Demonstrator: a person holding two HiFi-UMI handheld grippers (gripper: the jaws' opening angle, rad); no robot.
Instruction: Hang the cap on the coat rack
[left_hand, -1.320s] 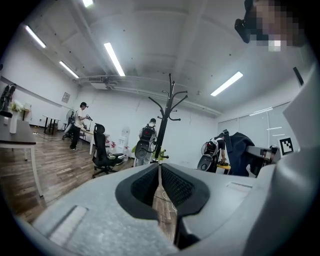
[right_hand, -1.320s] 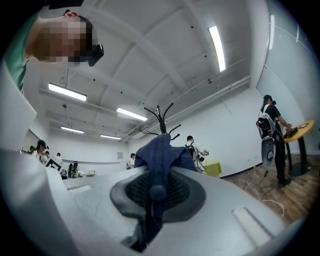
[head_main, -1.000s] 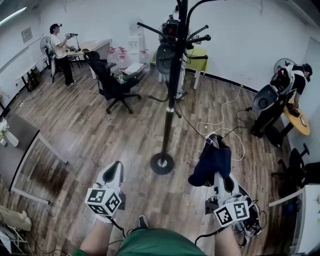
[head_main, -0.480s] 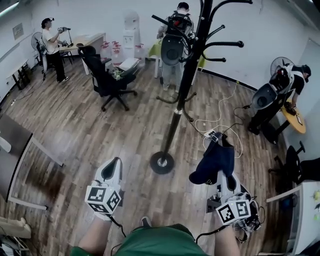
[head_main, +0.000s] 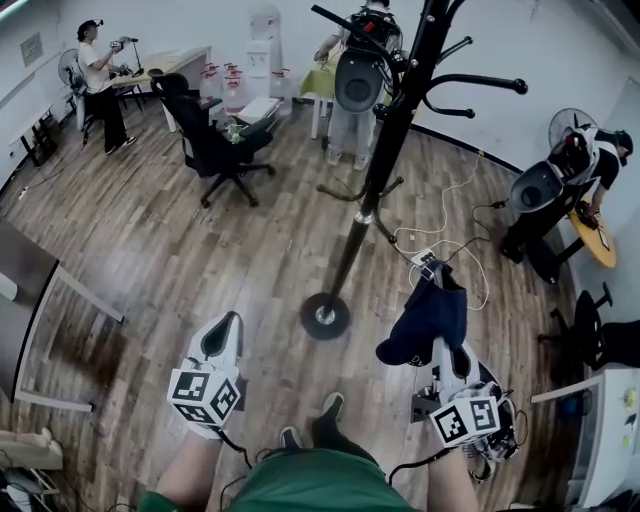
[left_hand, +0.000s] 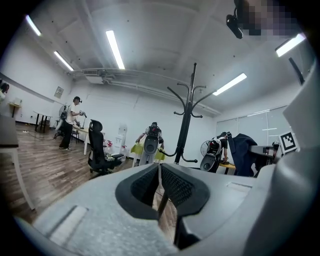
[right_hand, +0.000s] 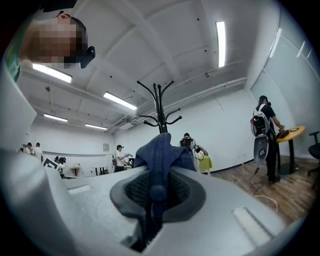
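The right gripper (head_main: 441, 352) fingers pinch the cap (head_main: 425, 318). The left gripper (head_main: 222, 338) fingers are pressed together, empty. The rack (head_main: 378, 185) stands ahead.

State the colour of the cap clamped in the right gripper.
Plain dark navy blue. The cap shows best in the head view.

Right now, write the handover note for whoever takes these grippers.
Left gripper: jaws together, nothing between them, held low.
Right gripper: shut on the dark blue cap, which sticks out ahead of its jaws.
Coat rack: stands on the floor ahead, apart from both grippers; its visible hooks are bare.
Done: cap is in hand.
Left: raise the cap to a hook, hang it, release.
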